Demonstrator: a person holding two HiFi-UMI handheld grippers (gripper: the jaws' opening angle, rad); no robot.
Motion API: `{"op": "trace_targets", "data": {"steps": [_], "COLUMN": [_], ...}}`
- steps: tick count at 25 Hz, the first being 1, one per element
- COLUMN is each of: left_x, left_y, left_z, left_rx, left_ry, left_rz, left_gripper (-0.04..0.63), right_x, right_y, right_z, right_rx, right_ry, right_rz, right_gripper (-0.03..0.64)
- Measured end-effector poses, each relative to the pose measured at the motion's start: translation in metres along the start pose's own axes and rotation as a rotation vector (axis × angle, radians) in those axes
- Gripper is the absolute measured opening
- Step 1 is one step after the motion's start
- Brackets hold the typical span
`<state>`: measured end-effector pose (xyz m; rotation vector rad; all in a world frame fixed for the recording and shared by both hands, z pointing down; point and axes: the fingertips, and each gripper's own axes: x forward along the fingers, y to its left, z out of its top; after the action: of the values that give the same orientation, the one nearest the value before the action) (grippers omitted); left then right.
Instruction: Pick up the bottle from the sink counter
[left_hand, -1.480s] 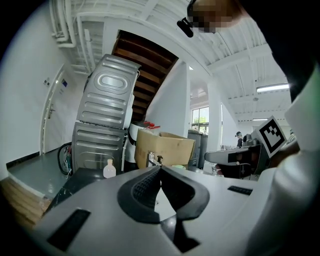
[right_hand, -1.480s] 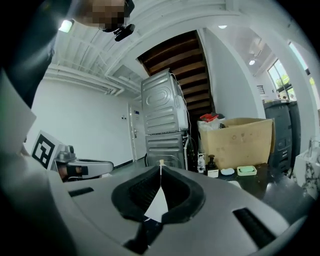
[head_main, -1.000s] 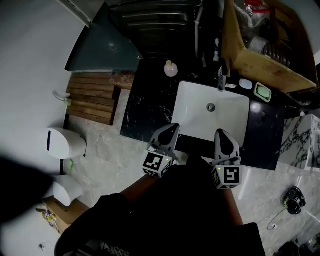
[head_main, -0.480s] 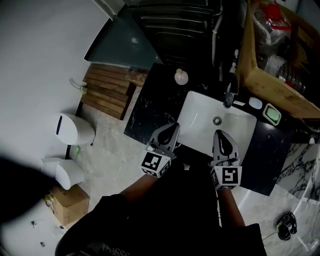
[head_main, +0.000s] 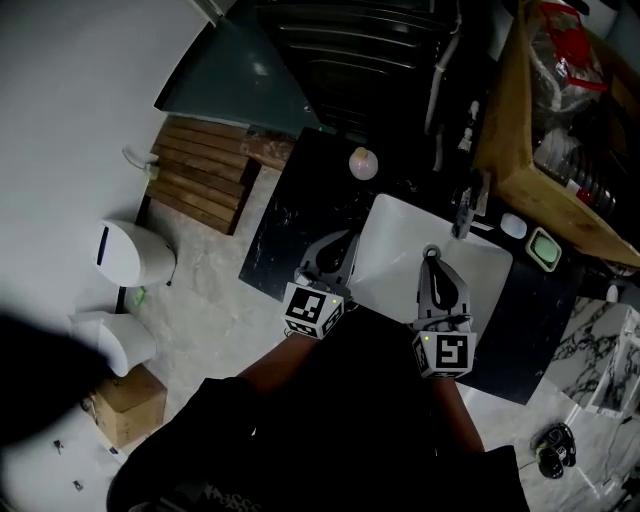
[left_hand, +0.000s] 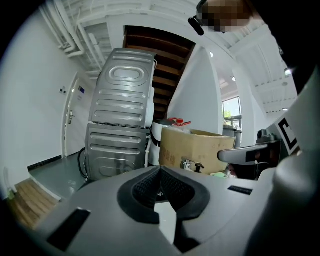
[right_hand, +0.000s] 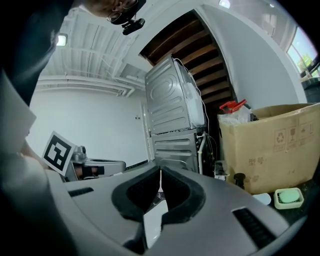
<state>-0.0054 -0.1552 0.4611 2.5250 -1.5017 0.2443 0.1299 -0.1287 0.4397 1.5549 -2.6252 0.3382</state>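
While the bottle (head_main: 364, 163) stands untouched at the far side of the black desk (head_main: 290, 212), just beyond the back left corner of the white sink basin (head_main: 400, 238), nothing is grasped. It is seen only as a small, pale, rounded shape, well apart from both tongs. The left tongs (head_main: 340, 245) are held over the near part of the desk beside the basin, jaws pressed together with nothing between them. The right tongs (head_main: 432, 265) are held over the basin, likewise closed and empty. The left tongs are judged the nearer. If the jaws are not parted before the bottle is reached, it could be struck by the closed tip and toppled, or pushed into the basin. Its rounded body might also be squeezed out of an off-centre grip, and the faucet (head_main: 465, 210) could be clipped by a reach from the right.
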Motion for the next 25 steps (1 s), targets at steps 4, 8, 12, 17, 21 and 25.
{"op": "trace_targets", "data": {"steps": [4,8,12,17,21,25], "left_x": [0.020,0.035,0.052,0.074,0.092,0.110], "left_y": [0.020,0.040,0.059,0.077,0.087,0.092], "left_z": [-0.008,-0.022,-0.024,-0.030,-0.036,-0.044], "left_rx": [-0.015,-0.028,-0.015,-0.011,-0.001,0.003], "left_ry": [0.006,0.024,0.017,0.006,0.012,0.021], "left_rz": [0.005,0.009,0.013,0.006,-0.002,-0.016], "left_gripper": [0.014,0.014,0.015,0.014,0.015,0.015], "right_x": [0.029,0.054,0.079,0.101,0.119,0.138], "right_y": [0.004,0.008,0.009,0.006,0.001,-0.002], "right_z": [0.002,-0.005,-0.006,-0.009,-0.018,-0.022], "right_rx": [-0.022,-0.031,-0.015,-0.003,0.009,0.010], "right_ry": [0.008,0.029,0.033,0.020,0.038,0.053], "right_rz": [0.007,0.011,0.014,0.002,-0.008,-0.014], "right_gripper": [0.038,0.038,0.038,0.038,0.038,0.038]}}
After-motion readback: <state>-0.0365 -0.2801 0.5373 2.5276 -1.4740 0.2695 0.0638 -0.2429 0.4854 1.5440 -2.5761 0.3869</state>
